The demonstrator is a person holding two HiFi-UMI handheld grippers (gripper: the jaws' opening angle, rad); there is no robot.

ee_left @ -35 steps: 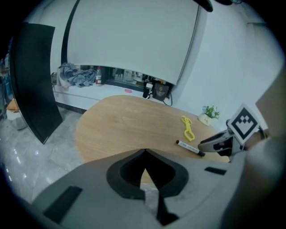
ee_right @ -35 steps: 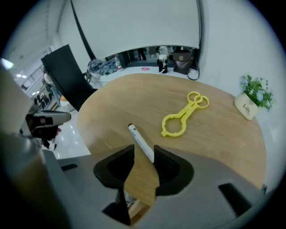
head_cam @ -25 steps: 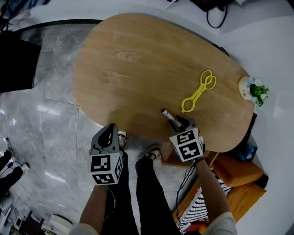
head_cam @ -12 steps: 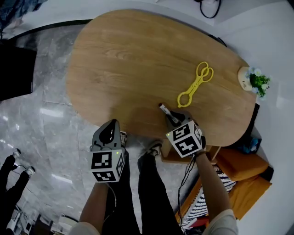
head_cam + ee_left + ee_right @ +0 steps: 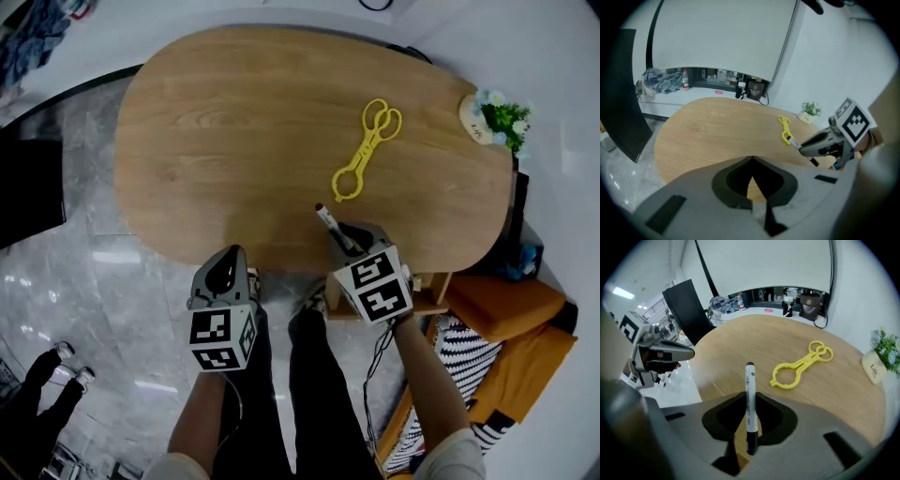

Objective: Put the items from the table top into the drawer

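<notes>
Marker [image 5: 749,380] sits pinched between the jaws of my right gripper [image 5: 750,397], one end poking out ahead of them over the worktop [image 5: 234,141]; my left gripper [image 5: 752,158] has its jaws closed together on nothing. Ahead of my right jaws lie yellow tongs [image 5: 366,150], and farther right a small pot [image 5: 472,120] holds a green plant [image 5: 504,118]. A second ago my right jaws stood wider about the marker; they have just been closing.
</notes>
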